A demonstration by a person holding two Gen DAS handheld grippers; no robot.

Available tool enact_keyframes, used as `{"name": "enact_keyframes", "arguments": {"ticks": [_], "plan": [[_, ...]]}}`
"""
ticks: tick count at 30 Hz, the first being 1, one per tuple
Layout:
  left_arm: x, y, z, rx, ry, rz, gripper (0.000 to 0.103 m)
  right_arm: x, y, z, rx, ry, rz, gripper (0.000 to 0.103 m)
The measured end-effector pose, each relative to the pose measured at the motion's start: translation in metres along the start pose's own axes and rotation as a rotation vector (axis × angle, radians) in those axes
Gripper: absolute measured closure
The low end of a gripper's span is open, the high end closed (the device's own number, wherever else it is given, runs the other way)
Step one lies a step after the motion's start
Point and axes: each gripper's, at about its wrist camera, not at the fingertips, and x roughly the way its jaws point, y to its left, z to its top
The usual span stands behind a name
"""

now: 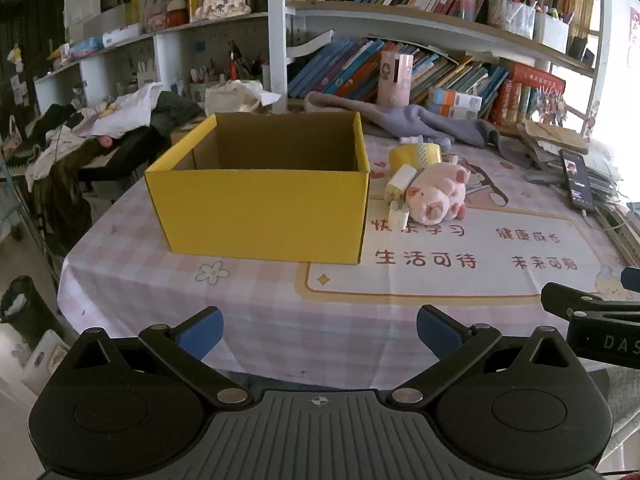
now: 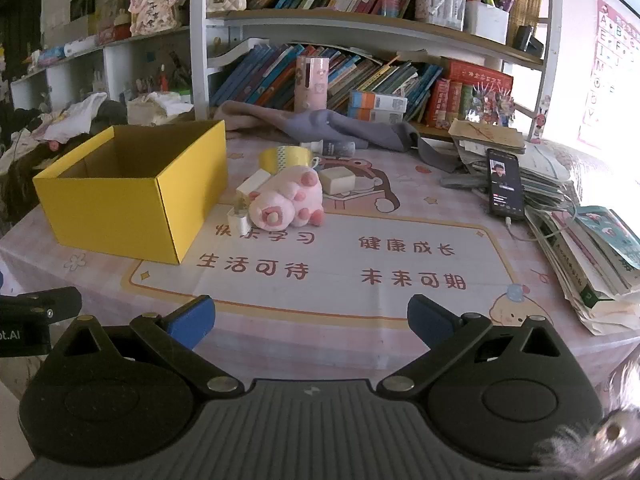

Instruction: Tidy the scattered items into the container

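Both claws, left claw (image 1: 320, 330) & right claw (image 2: 311, 320), wide open w/ nothing held; plush pig (image 2: 286, 200) mid-frame looks soft & light, squeeze its body.

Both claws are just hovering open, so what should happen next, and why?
Probably move the right gripper forward to the pink plush pig: it lies nearest, beside the yellow box, which looks empty, and both grippers hold nothing.
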Motion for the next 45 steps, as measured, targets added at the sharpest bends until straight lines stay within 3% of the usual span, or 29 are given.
{"name": "enact_keyframes", "arguments": {"ticks": [45], "plan": [[0.0066, 0.006, -0.0039, 0.004, 0.037, 0.001, 0.0, 0.0023, 0.0047, -0.0021, -0.019, 0.037, 0.001, 0.0]]}}
